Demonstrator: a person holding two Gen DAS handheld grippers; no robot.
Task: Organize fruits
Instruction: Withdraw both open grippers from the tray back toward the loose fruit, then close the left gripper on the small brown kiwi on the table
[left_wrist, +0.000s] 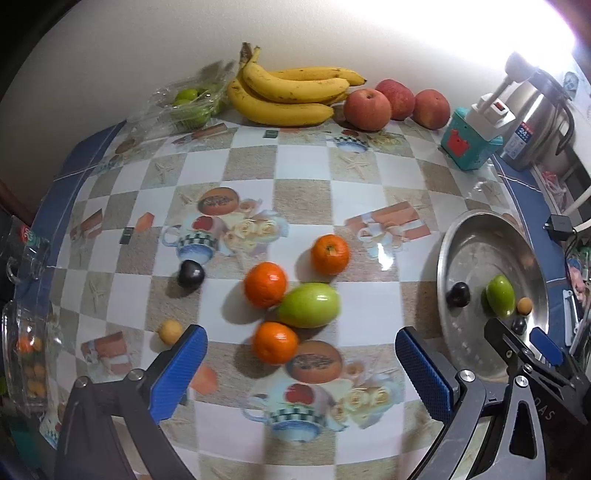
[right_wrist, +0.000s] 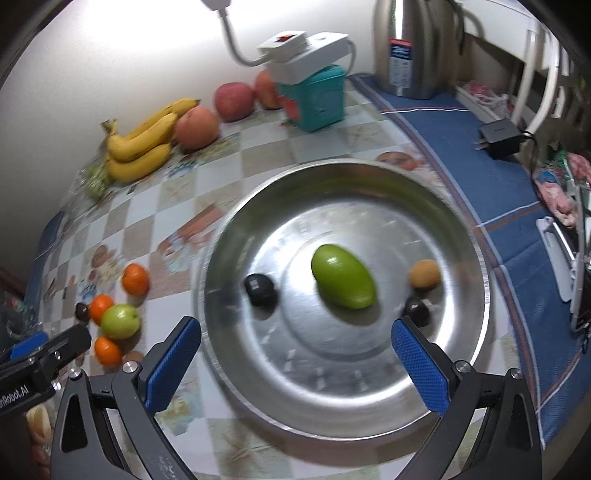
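Observation:
My left gripper (left_wrist: 301, 354) is open and empty above three oranges (left_wrist: 265, 284) and a green mango (left_wrist: 309, 305) on the checkered tablecloth. A dark plum (left_wrist: 190, 273) and a small yellow fruit (left_wrist: 170, 331) lie to its left. My right gripper (right_wrist: 295, 343) is open and empty over the steel tray (right_wrist: 369, 391), which holds a green mango (right_wrist: 342, 277), two dark plums (right_wrist: 260, 290) and a small tan fruit (right_wrist: 424, 274). The tray also shows in the left wrist view (left_wrist: 476, 240).
Bananas (left_wrist: 291, 92), three apples (left_wrist: 367, 109) and a clear box of limes (left_wrist: 188, 103) line the back wall. A teal box (left_wrist: 469, 144) with a white lamp and a steel kettle (left_wrist: 535, 122) stand at the back right. A clear container (left_wrist: 26, 354) sits at the left edge.

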